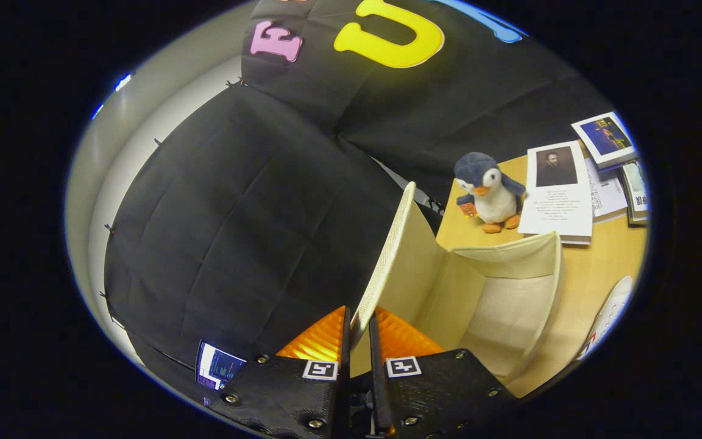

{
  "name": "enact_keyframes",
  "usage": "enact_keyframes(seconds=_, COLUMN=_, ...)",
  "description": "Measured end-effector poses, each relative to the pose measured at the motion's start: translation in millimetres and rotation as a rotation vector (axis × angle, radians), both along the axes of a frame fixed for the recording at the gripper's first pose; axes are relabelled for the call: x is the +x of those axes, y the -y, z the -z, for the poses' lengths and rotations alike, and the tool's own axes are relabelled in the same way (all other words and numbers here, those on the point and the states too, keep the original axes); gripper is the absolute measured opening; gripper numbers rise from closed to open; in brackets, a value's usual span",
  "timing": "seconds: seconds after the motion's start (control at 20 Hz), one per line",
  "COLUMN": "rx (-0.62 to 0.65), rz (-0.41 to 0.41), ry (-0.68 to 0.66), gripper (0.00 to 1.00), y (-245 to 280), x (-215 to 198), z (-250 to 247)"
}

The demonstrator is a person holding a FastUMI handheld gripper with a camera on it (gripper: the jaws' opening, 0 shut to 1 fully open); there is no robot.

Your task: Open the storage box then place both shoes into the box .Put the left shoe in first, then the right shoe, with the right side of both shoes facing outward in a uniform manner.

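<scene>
My gripper (358, 329) is shut on the lid (387, 250) of the cream storage box (509, 305), both fingers pinching the lid's near edge. The lid stands raised, almost upright, with its woven face toward the black wall. The box lies open beside the fingers and its pale inside holds nothing. A white shoe (610, 314) shows partly on the wooden table (601, 268) beyond the box's far wall; only its side and sole edge are visible.
A plush penguin (488, 192) stands on the table behind the box. Books and printed sheets (561, 192) lie beside it, with more stacked (616, 152) further off. A small lit screen (220, 366) sits low by the fingers. Black cloth wall stands close behind the lid.
</scene>
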State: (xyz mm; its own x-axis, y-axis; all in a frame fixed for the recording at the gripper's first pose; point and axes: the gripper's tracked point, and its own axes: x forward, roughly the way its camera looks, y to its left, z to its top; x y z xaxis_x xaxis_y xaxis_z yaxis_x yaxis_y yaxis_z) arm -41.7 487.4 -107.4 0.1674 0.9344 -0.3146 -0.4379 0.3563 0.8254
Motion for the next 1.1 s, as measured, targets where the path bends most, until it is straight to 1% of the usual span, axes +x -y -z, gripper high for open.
enact_keyframes(seconds=0.3, rx=-0.006, rz=-0.023, ry=0.038, gripper=0.15, y=-77, x=-12, z=-1)
enact_keyframes(seconds=0.5, rx=-0.018, rz=-0.007, ry=0.032, gripper=0.15, y=-106, x=-12, z=6)
enact_keyframes(seconds=0.6, rx=-0.033, rz=0.003, ry=0.068, gripper=0.50, y=-105, x=-10, z=6)
enact_keyframes(seconds=0.65, rx=-0.037, rz=0.010, ry=0.090, gripper=0.51, y=-103, x=-12, z=0)
enact_keyframes(seconds=0.7, rx=-0.048, rz=0.017, ry=0.111, gripper=0.54, y=-95, x=-10, z=-3)
enact_keyframes(seconds=0.75, rx=-0.055, rz=0.022, ry=0.131, gripper=0.62, y=-91, x=-11, z=-4)
enact_keyframes(seconds=0.8, rx=-0.061, rz=0.027, ry=0.147, gripper=0.64, y=-84, x=-10, z=-7)
enact_keyframes(seconds=1.1, rx=-0.077, rz=0.090, ry=0.239, gripper=0.64, y=-9, x=-5, z=-29)
